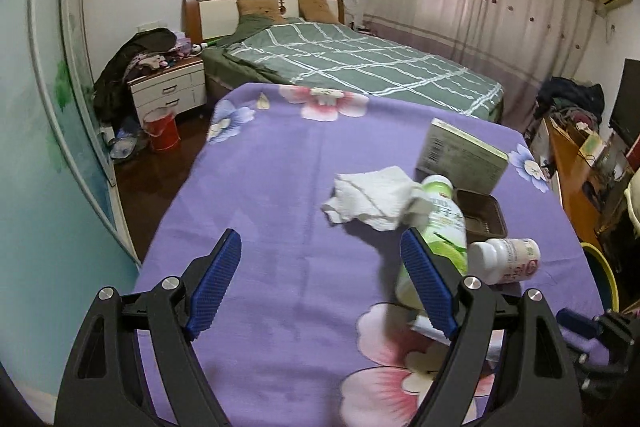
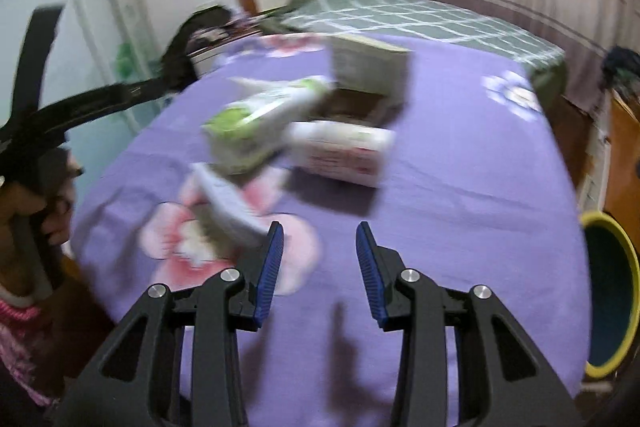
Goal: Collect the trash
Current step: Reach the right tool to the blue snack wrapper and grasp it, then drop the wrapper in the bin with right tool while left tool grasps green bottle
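On a table under a purple flowered cloth (image 1: 280, 187) lies trash: a crumpled white tissue (image 1: 372, 201), a green-and-white bottle (image 1: 442, 235) on its side, a white pill bottle (image 1: 508, 261), a cardboard box (image 1: 460, 155) and a brown tray (image 1: 484, 215). My left gripper (image 1: 322, 243) hovers open just short of the tissue, its right finger in front of the green bottle. The right wrist view is blurred. My right gripper (image 2: 319, 231) is open over bare cloth, nothing between its fingers. Ahead of it lie the green bottle (image 2: 248, 131), the pill bottle (image 2: 344, 151) and a white wrapper (image 2: 228, 203).
A yellow-rimmed bin (image 2: 612, 307) stands by the table's right edge, also seen as the bin (image 1: 600, 267) in the left view. A bed (image 1: 360, 67) with a green checked cover lies beyond the table. A nightstand (image 1: 168, 91) and a red bucket (image 1: 162, 131) stand at left.
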Tool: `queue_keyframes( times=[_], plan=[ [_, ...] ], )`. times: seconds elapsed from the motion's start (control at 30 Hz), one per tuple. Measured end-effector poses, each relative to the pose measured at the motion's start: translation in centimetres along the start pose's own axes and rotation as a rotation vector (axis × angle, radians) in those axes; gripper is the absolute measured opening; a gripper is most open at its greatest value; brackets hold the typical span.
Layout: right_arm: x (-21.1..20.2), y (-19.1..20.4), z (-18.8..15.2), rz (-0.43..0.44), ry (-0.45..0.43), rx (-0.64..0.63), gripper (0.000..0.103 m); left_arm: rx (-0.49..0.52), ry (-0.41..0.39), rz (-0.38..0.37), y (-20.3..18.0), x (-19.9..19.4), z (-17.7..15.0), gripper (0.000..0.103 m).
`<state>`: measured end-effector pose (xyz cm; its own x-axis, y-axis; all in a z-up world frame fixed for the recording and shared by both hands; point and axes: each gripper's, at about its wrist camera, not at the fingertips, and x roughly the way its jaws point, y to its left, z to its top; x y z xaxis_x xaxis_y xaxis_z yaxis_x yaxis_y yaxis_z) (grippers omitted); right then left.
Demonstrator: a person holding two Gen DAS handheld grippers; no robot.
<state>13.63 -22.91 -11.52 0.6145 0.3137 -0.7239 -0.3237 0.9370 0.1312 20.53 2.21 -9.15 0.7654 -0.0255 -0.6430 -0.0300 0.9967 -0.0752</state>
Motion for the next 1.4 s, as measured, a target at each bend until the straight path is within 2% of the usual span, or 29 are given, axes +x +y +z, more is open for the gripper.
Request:
queue_keyframes(
  times=[0.13, 0.43, 0.5, 0.63, 0.7, 1.13, 1.4],
  plan=[
    [1.4, 3.3, 0.8, 0.046, 0.018, -0.079, 0.037, -0.015, -0.013, 0.011, 1.1, -0.5, 0.2, 0.081],
    [4.6, 5.6, 1.5, 0.044, 0.074, -0.156, 0.037, -0.04, -0.016, 0.017, 2.6, -1.0, 0.2, 0.081],
    [5.1, 5.7, 1.5, 0.038, 0.093, -0.163, 0.034, -0.038, -0.011, 0.012, 2.6, -0.9, 0.2, 0.081],
    [5.2, 5.5, 1.4, 0.044, 0.095, -0.165, 0.018, -0.035, -0.002, -0.002, 2.0, -0.6, 0.1, 0.081],
    [4.9, 5.5, 1.5, 0.05, 0.089, -0.169, 0.015, -0.031, 0.001, -0.005, 1.8, -0.4, 0.1, 0.081],
    [0.6, 3.2, 1.1, 0.118, 0.032, -0.095, 0.012, 0.007, 0.017, -0.029, -0.5, 0.3, 0.0, 0.081],
    [-2.4, -2.2, 0.1, 0.042, -0.025, 0.042, 0.012, 0.044, 0.033, -0.061, -2.7, 0.6, -0.5, 0.081]
  ],
)
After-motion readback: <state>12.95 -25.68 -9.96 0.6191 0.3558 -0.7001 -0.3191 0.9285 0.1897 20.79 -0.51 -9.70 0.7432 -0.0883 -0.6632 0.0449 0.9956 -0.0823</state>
